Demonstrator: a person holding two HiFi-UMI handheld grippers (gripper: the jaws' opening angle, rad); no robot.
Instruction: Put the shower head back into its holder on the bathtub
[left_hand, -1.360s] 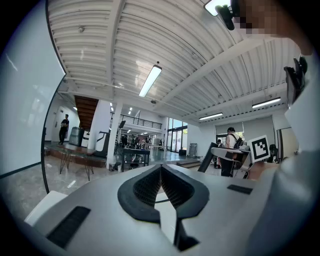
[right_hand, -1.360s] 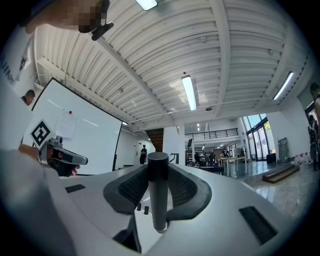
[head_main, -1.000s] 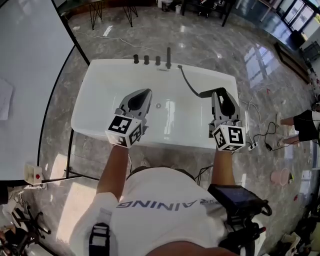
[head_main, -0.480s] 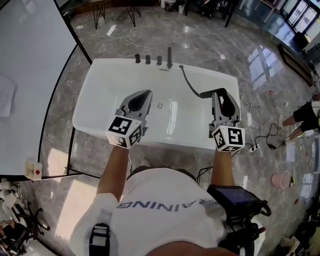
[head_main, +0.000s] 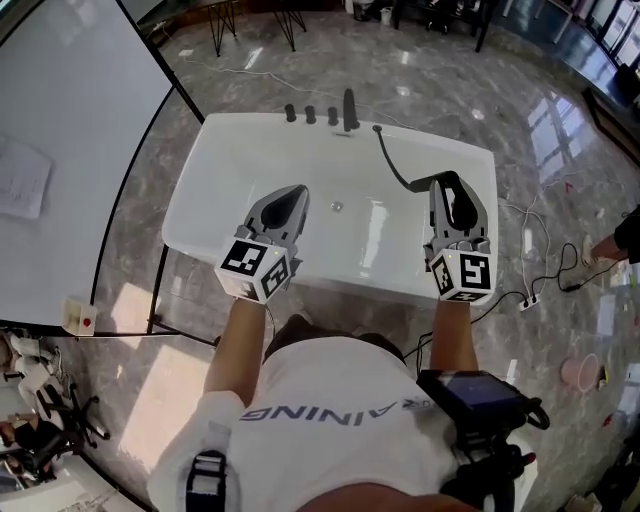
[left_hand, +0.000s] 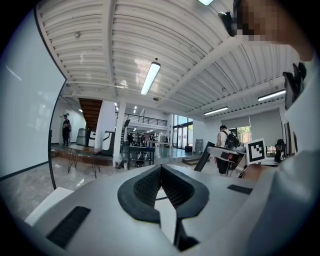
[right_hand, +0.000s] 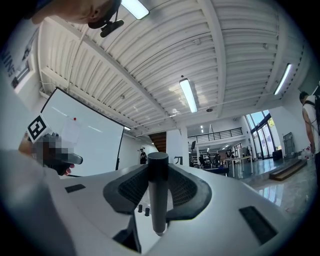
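Floor: a grey polished stone floor (head_main: 560, 170) spreads on every side of you.
Whiteboard: a big white whiteboard (head_main: 70, 140) on a dark frame stands at your left, just beside the tub's left end.
Bathtub: the white bathtub (head_main: 240, 160) lies crosswise before you, and both of your forearms reach out over its near rim.
Right tongs: your right tongs (head_main: 450, 188) hang over the tub's right end, with the jaws clamped on the shower head.
Left tongs: your left tongs (left_hand: 161, 166) hang over the middle of the tub; their jaw tips meet with nothing between them.
Hose: a dark hose (head_main: 413, 187) curves from the far rim across the tub to your right tongs.
Shower head: the shower head (right_hand: 158, 200), a dark round stick, stands upright between the right pads, well apart from the far rim.
Fittings: three dark knobs (head_main: 311, 115) sit in a row on the far rim, with a taller dark post (head_main: 350, 108) just right of them.
Drain: a small round drain (head_main: 337, 207) shows on the tub's bottom between your two tongs.
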